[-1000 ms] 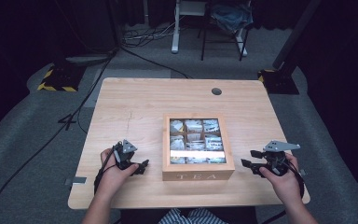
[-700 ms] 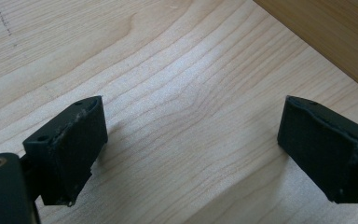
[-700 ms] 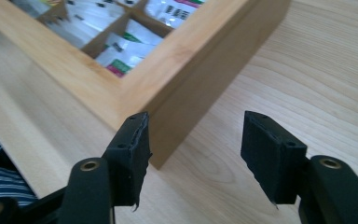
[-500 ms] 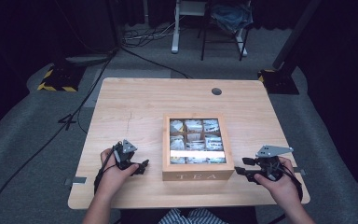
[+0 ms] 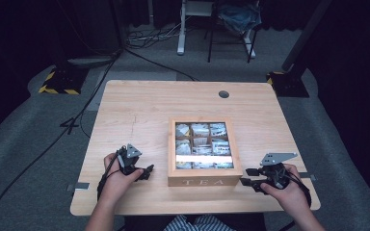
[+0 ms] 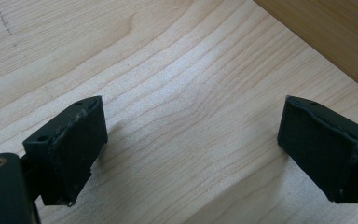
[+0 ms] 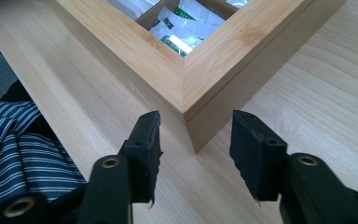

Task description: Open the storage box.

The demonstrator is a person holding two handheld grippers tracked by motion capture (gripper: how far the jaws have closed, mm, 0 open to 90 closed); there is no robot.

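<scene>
Right hand-held gripper (image 5: 250,177) has moved in from the right over the last second; jaws apart, now aimed at the near right corner of the wooden tea box (image 5: 204,181). Box sits mid-surface (image 5: 139,106), lid closed, tea bags (image 5: 201,143) visible. Left hand-held gripper (image 5: 144,172) unchanged, jaws apart, empty. Contact with box likely imminent.

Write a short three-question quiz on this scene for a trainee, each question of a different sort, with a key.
1. True or false: the tea box has its lid shut.
2. Which gripper points at a corner of the box? A) left gripper B) right gripper
3. Fill in: the word on the box front is ____.

Key: 1 true, packets show through its glass lid. 2 B, with open jaws. 3 TEA.
</scene>
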